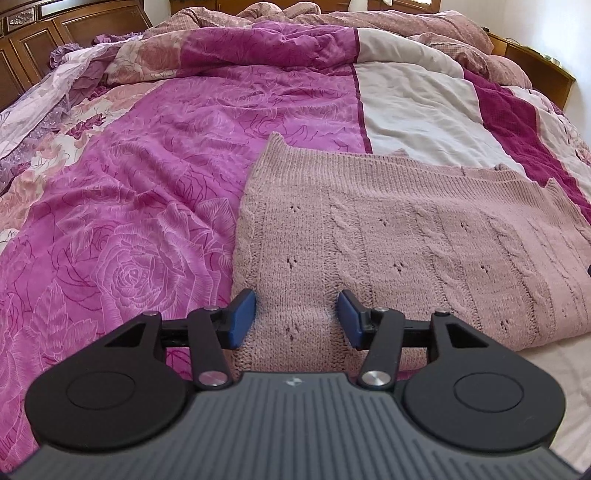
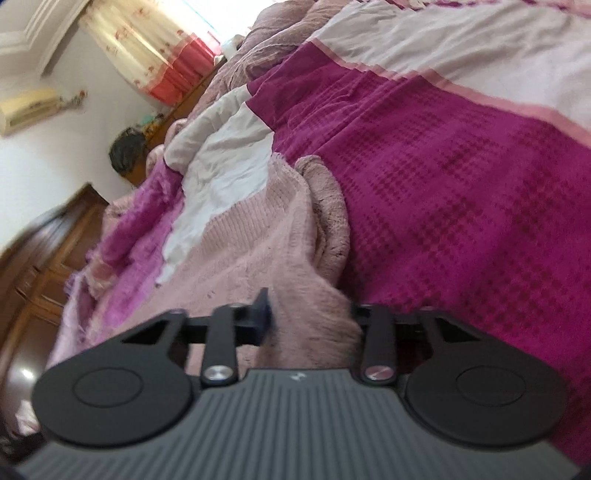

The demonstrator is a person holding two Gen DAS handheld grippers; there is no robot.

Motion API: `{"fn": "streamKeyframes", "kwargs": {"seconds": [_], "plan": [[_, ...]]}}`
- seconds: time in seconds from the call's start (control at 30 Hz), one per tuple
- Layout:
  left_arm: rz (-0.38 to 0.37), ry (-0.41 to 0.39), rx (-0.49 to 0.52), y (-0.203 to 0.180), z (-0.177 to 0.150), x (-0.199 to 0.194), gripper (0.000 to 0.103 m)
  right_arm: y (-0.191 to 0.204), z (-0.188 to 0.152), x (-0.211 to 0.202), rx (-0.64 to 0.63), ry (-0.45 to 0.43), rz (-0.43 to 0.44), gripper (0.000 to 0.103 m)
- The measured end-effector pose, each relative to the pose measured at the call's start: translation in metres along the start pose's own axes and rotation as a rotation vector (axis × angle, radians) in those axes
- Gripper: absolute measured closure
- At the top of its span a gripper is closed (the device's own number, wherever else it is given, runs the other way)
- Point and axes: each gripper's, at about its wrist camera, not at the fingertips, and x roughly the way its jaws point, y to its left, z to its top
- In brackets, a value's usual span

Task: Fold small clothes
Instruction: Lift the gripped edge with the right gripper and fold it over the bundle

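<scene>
A pale pink cable-knit sweater (image 1: 388, 236) lies folded flat on the bed. My left gripper (image 1: 297, 317) is open, its blue pads either side of the sweater's near left edge, just above the knit. In the tilted, blurred right wrist view the sweater (image 2: 266, 229) bunches up between the fingers of my right gripper (image 2: 310, 317). The jaws stand apart with knit filling the gap. The right pad is hidden by fabric, so I cannot tell whether they pinch it.
The bed carries a magenta rose-print duvet (image 1: 155, 192) with a white panel (image 1: 417, 110) and a dark magenta textured band (image 2: 461, 192). A rumpled pink blanket (image 1: 332, 18) lies at the head. Wooden wardrobe (image 1: 26, 40) at left, curtain (image 2: 147, 40) beyond.
</scene>
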Motion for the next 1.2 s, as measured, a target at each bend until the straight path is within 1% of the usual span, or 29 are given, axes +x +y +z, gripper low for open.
{"fn": "streamKeyframes", "kwargs": {"seconds": [0.1,0.17,0.37,0.53,0.73,0.8,0.97,1.2], "plan": [[-0.002,0.002,0.000,0.001,0.000,0.000,0.045,0.000,0.002,-0.004,0.037,-0.019,0.024,0.073],[-0.006,0.004,-0.003,0.001,0.001,-0.001,0.045,0.006,0.003,-0.005,0.023,-0.028,0.021,0.073],[-0.017,0.000,-0.011,0.007,0.003,-0.013,0.045,0.033,0.010,-0.010,-0.078,-0.056,0.013,0.074],[0.004,0.014,-0.012,0.016,0.003,-0.024,0.045,0.055,0.014,-0.012,-0.142,-0.082,0.020,0.074],[0.030,0.057,-0.051,0.027,0.004,-0.028,0.045,0.079,0.016,-0.013,-0.200,-0.113,0.023,0.074],[0.039,0.058,-0.061,0.029,0.004,-0.029,0.045,0.088,0.018,-0.012,-0.219,-0.115,0.029,0.074],[0.065,0.061,-0.060,0.034,0.004,-0.031,0.045,0.115,0.021,-0.012,-0.268,-0.124,0.062,0.075],[0.081,0.058,-0.080,0.046,0.002,-0.035,0.045,0.171,0.017,-0.006,-0.338,-0.126,0.150,0.075]]}}
